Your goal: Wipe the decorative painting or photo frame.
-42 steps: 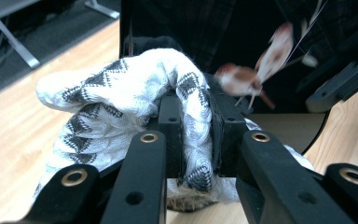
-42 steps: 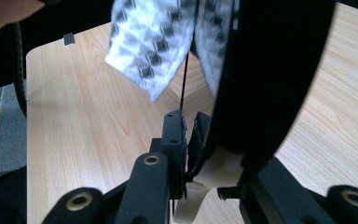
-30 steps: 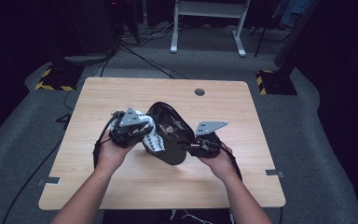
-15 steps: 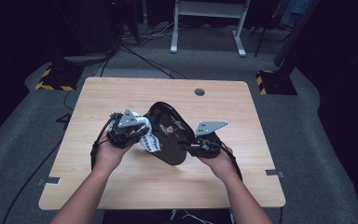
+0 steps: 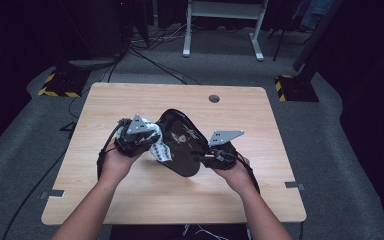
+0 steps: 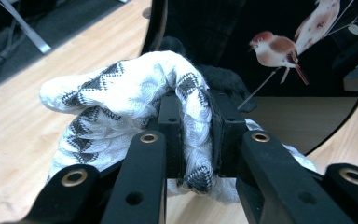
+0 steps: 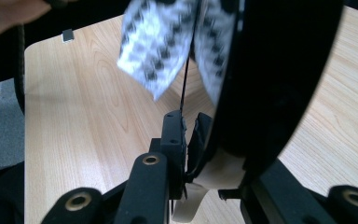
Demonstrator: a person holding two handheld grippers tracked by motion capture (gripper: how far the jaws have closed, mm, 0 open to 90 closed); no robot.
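The black plate (image 5: 182, 142), a glossy oval piece with a painted bird motif (image 6: 276, 49), is held tilted above the middle of the wooden table (image 5: 145, 200), between the person's two hands. Its far end is the higher one and its near end hangs lowest, close over the tabletop.

The left gripper (image 5: 147, 140), at the plate's left edge, has its jaws clenched on a white cloth (image 6: 135, 100) with a black zigzag pattern. In the left gripper view the cloth is bunched between the two pads and bulges out to the left and over the top of them. The cloth is pressed against the plate's face, just left of the bird motif; a loose end hangs down below the gripper in the high view.

The right gripper (image 5: 205, 157), at the plate's near right edge, has its jaws clamped on the plate's rim. In the right gripper view the rim runs up from between the pads, and a pale strip (image 7: 191, 205) shows beneath them; this is probably the plate's underside or a tag, but the view is too close to confirm.
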